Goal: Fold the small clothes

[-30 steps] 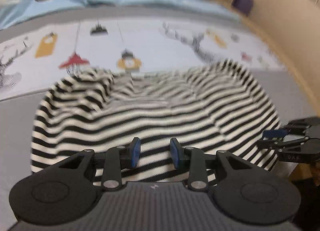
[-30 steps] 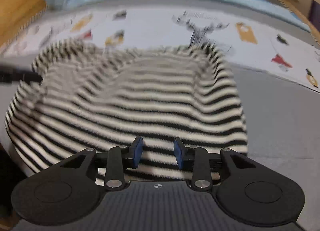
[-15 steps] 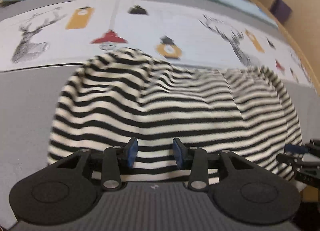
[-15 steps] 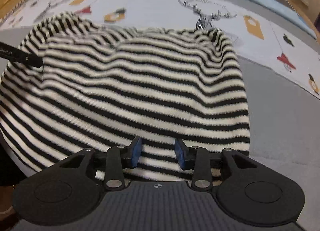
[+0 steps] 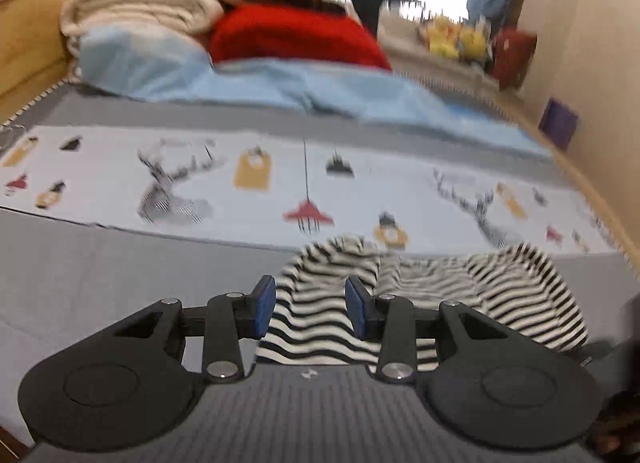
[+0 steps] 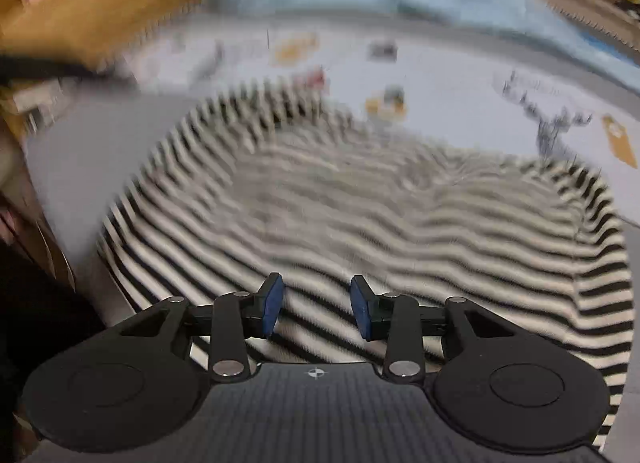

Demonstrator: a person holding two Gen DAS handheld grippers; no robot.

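Note:
A black-and-white striped garment (image 5: 480, 295) lies spread on the grey bed cover (image 5: 100, 275). In the left wrist view it is at the lower right, and its left edge shows through the gap of my left gripper (image 5: 310, 309). That gripper is open and held above the cloth, with nothing between its blue pads (image 5: 264, 305). In the blurred right wrist view the striped garment (image 6: 360, 203) fills the middle. My right gripper (image 6: 316, 309) hovers open over its near hem, with its pads (image 6: 274, 303) clear of the fabric.
A white printed band (image 5: 280, 183) crosses the bed behind the garment. Beyond it lie a light blue blanket (image 5: 280, 87), a red cloth (image 5: 292, 39) and stacked folded bedding (image 5: 152, 3). A beige wall (image 5: 592, 43) runs along the right, and a wooden board (image 6: 92, 3) along the left.
My left gripper has risen and pulled away to the left, so the garment shrank to the lower right and the far end of the room appeared. My right gripper shifted left over the hem.

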